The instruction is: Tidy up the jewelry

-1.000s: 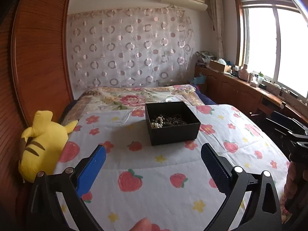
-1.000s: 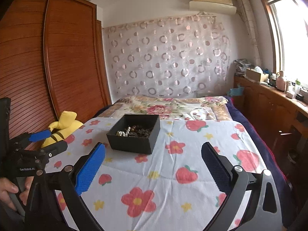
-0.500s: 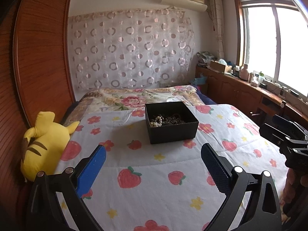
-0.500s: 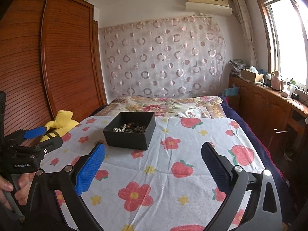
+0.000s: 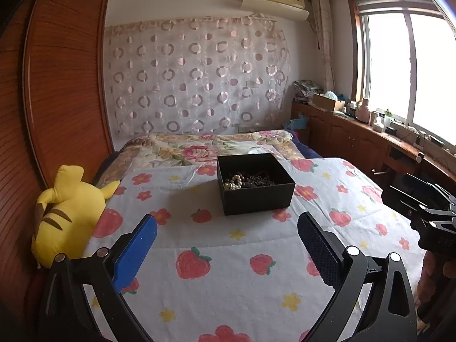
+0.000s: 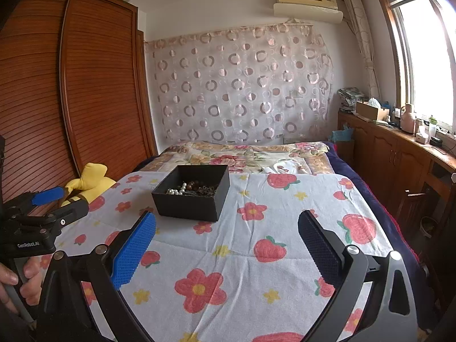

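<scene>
A black open box (image 5: pixel 255 183) stands on the bed's strawberry-print blanket (image 5: pixel 228 242). It holds a tangle of jewelry (image 5: pixel 246 181): white pearls and dark beads. It also shows in the right wrist view (image 6: pixel 191 192) with the jewelry (image 6: pixel 193 189) inside. My left gripper (image 5: pixel 227 245) is open and empty, held above the blanket short of the box. My right gripper (image 6: pixel 227 246) is open and empty, also short of the box. Each gripper shows at the edge of the other's view: the right one (image 5: pixel 421 202), the left one (image 6: pixel 42 208).
A yellow plush toy (image 5: pixel 68 211) lies at the bed's left edge against a wooden wardrobe (image 5: pixel 57 85). A floral quilt (image 5: pixel 208 148) covers the far end of the bed. A wooden counter with clutter (image 5: pixel 370 131) runs under the window on the right.
Both grippers have pulled back and risen a little, so the box sits slightly farther away and the view tilts up. Both stay open and empty.
</scene>
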### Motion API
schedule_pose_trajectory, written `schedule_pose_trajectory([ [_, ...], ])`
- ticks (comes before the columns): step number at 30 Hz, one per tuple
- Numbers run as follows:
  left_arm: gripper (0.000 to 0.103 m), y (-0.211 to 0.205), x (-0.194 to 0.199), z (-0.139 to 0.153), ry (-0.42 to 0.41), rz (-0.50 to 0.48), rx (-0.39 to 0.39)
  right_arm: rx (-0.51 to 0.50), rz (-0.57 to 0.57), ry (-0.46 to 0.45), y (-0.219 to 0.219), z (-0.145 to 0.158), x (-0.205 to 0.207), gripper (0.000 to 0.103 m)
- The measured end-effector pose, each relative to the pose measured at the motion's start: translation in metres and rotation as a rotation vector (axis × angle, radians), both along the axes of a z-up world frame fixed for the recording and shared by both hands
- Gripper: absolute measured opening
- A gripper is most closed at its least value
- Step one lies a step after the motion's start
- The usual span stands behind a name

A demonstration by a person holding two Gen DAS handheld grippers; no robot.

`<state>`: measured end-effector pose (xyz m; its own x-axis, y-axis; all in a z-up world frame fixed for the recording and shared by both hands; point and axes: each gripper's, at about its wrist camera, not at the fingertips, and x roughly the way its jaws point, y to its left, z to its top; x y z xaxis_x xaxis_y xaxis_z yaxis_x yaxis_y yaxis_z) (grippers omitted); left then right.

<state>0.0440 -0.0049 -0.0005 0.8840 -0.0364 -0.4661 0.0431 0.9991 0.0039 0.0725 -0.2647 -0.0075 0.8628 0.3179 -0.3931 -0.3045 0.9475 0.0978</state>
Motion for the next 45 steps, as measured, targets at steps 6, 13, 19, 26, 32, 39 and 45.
schedule_pose_trajectory([
  [6, 0.095, -0.0004, -0.0003, 0.0001, 0.001, 0.001, -0.002, -0.003, -0.006, -0.006, -0.0008, -0.0015, -0.0003, 0.1],
  [13, 0.095, -0.0011, -0.0017, -0.0008, -0.001, 0.005, -0.007, -0.003, -0.007, -0.005, -0.0019, -0.0021, -0.0003, 0.1],
  [19, 0.095, -0.0027, -0.0025, -0.0005, -0.001, 0.008, -0.004, -0.004, -0.006, -0.005, -0.0015, -0.0016, -0.0004, 0.1],
  [26, 0.095, -0.0011, -0.0018, -0.0008, -0.002, 0.008, -0.007, -0.004, -0.007, -0.004, -0.0024, -0.0023, -0.0005, 0.1],
  [32, 0.095, -0.001, -0.0017, -0.0008, -0.002, 0.008, -0.006, -0.006, -0.007, -0.006, -0.0028, -0.002, -0.0006, 0.1],
  [39, 0.095, -0.0013, -0.0021, -0.0007, -0.004, 0.008, -0.006, -0.005, -0.008, -0.005, -0.0024, -0.0015, -0.0005, 0.1],
  [45, 0.095, -0.0012, -0.0017, -0.0005, -0.006, 0.006, -0.007, -0.005, -0.01, -0.006, -0.0035, -0.002, -0.0002, 0.1],
])
